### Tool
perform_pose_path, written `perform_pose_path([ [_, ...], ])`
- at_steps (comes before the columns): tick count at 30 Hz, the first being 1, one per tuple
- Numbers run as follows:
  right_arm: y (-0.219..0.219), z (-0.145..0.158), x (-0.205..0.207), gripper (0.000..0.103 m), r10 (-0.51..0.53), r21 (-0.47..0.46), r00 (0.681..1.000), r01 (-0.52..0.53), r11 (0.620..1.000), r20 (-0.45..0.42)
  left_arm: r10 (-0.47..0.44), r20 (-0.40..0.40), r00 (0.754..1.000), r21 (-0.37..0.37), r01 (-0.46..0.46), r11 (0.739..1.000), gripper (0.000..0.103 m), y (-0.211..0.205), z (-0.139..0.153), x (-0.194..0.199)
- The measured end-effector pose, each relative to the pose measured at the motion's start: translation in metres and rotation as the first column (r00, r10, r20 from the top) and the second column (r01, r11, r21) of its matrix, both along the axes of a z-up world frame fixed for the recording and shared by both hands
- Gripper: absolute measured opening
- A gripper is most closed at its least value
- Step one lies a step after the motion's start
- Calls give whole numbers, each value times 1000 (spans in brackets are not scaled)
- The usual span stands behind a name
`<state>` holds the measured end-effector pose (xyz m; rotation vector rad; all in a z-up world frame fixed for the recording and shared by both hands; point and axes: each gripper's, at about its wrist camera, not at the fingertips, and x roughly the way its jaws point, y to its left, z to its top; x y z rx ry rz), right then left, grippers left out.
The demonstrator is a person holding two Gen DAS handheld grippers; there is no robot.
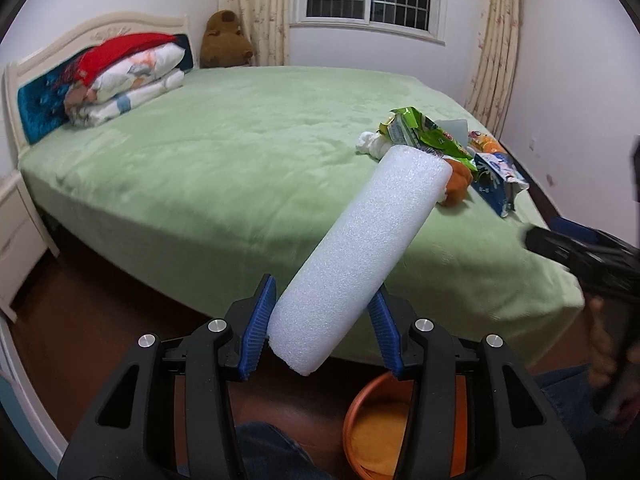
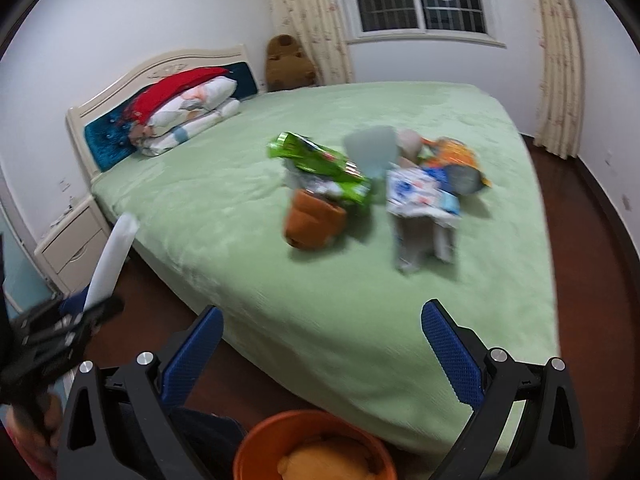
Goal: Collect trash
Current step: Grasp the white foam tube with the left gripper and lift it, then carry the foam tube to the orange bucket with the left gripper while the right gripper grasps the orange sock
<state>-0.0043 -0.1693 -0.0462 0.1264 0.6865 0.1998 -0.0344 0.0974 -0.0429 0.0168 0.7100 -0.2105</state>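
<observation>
At 5 o'clock in the left wrist view, nearest to the camera, an orange bin (image 1: 362, 412) is seen on the brown floor; something orange lies inside it. Just above it, a white foam roll (image 1: 352, 256) is clamped near its lower end between the blue pads (image 1: 260, 320) of the left gripper (image 1: 326, 326), and the roll is tilted up towards 1 o'clock, over the edge of the bed (image 1: 224, 160).

In the right wrist view, the right gripper (image 2: 322, 354) is spread wide and nothing is held between its pads; the bin (image 2: 272, 436) is seen at 6 o'clock under it.

Farther, on the green cover, a pile of trash is lying close together: an orange bag (image 2: 312, 220), a green wrapper (image 2: 320, 164), a white and blue wrapper (image 2: 420, 196) and an orange wrapper (image 2: 456, 156). The picture is blurred here, so finer details cannot be told.

At 10 o'clock, by the headboard, folded bedding (image 1: 128, 76) is stacked. In the far corner a brown plush bear (image 1: 224, 40) is sitting.
</observation>
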Motion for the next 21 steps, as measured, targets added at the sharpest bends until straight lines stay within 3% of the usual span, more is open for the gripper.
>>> perform_pose_path([
  [6, 32, -3, 49, 98, 23, 24, 999, -22, 999, -29, 37, 10, 999, -31, -37, 999, 46, 19, 7, -12],
  [11, 38, -13, 91, 93, -72, 53, 994, 77, 996, -87, 57, 13, 998, -24, -57, 998, 46, 28, 7, -15],
  [13, 40, -18, 108, 61, -80, 76, 988, 90, 993, -133, 61, 6, 998, -15, -61, 998, 46, 28, 4, -14],
  [16, 38, -23, 119, 37, -93, 94, 976, 113, 989, -194, 60, 4, 998, -8, -60, 998, 46, 27, 2, -15],
  [21, 32, -20, 110, 27, -80, 103, 980, 100, 990, -180, 41, 7, 999, -1, -41, 999, 46, 21, 0, -16],
])
